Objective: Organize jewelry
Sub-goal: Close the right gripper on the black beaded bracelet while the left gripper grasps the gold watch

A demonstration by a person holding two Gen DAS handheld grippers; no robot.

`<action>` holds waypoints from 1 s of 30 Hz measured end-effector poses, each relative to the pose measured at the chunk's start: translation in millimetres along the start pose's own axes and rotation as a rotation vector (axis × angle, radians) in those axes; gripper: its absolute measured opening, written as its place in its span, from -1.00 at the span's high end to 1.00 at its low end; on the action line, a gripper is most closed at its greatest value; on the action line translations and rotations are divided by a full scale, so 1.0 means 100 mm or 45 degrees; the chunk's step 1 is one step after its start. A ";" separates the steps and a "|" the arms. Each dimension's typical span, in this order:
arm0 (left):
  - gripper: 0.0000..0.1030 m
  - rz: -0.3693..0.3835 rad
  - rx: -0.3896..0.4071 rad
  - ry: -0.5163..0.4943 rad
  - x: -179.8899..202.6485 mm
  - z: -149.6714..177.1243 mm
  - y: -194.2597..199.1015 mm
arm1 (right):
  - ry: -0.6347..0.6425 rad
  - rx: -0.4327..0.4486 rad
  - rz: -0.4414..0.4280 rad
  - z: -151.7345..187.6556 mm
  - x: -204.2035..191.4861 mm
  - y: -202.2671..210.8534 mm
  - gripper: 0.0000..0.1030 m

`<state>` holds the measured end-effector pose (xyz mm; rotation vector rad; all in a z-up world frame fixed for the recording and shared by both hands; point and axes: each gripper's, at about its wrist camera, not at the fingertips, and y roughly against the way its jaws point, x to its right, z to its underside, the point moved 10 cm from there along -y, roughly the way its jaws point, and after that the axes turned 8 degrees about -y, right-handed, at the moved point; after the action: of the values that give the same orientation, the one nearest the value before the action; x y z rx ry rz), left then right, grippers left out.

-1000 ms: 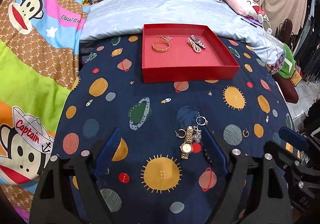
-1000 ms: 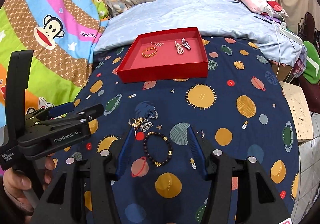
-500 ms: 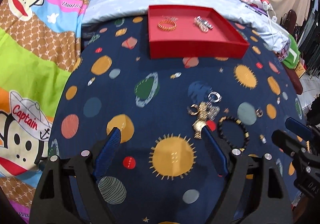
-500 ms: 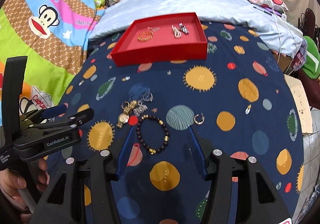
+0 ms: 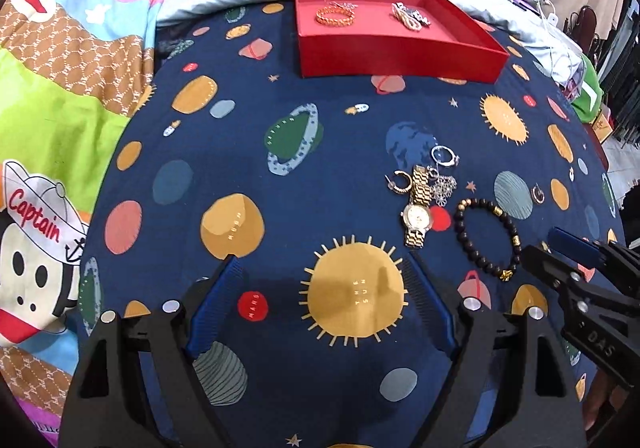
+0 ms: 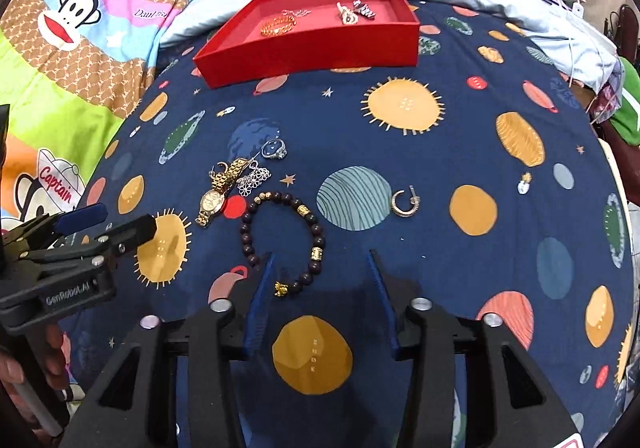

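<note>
On the dark blue space-print blanket [image 6: 400,152], from left: left gripper [image 5: 322,272] spread wide over nothing, gold metal watch [image 6: 212,200], dark round-bead bracelet [image 6: 282,240]. Around the bracelet's near end: right gripper [image 6: 320,268], just been closing, maybe not touching yet. Far back: red flat cardboard tray [image 6: 320,48].

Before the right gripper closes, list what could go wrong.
1. The right gripper straddles only the near arc of the beaded bracelet; its jaws, just closing, might pinch the bedsheet too.
2. The gold watch lies tangled with a silver chain; lifting it may drag the chain.
</note>
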<state>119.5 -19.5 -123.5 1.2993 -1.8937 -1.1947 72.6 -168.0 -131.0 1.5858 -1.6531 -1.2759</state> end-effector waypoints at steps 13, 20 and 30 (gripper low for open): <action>-0.51 0.039 -0.012 -0.005 0.09 -0.04 -0.09 | 0.068 -0.001 0.053 -0.13 -0.02 -0.23 0.85; -0.48 0.111 0.005 -0.014 0.27 -0.11 -0.13 | 0.026 -0.021 0.031 -0.03 0.07 -0.16 0.86; -0.18 0.125 0.025 -0.052 0.47 -0.20 -0.34 | -0.080 -0.052 0.004 0.11 0.25 -0.03 0.86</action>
<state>132.6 -74.9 -146.9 1.1860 -1.9789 -1.1637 60.3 -188.9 -144.6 1.5327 -1.6564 -1.3620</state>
